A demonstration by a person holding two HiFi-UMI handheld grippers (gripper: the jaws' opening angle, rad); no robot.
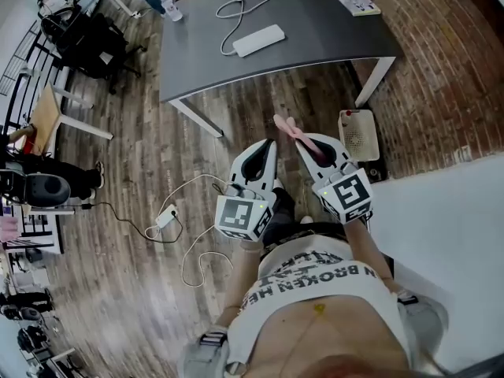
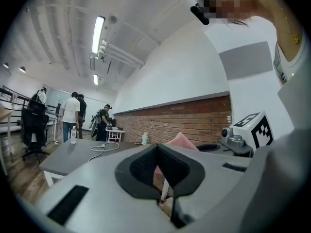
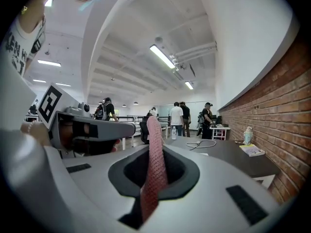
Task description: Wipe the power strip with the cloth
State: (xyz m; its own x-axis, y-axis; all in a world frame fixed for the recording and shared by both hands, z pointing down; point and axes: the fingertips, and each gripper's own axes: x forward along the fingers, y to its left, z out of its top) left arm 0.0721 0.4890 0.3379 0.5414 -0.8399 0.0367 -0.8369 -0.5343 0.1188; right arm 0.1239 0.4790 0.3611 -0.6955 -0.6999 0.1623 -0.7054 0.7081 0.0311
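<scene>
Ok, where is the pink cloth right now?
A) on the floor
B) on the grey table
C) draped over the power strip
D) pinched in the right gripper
D: the pink cloth is clamped between the fingers of the right gripper; the power strip lies bare on the table.

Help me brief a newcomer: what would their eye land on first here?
The pink cloth, pinched in the right tongs and sticking out forward. Beyond it, the white power strip with its looped cord lies on the grey table, untouched. The left tongs are shut and empty.
</scene>
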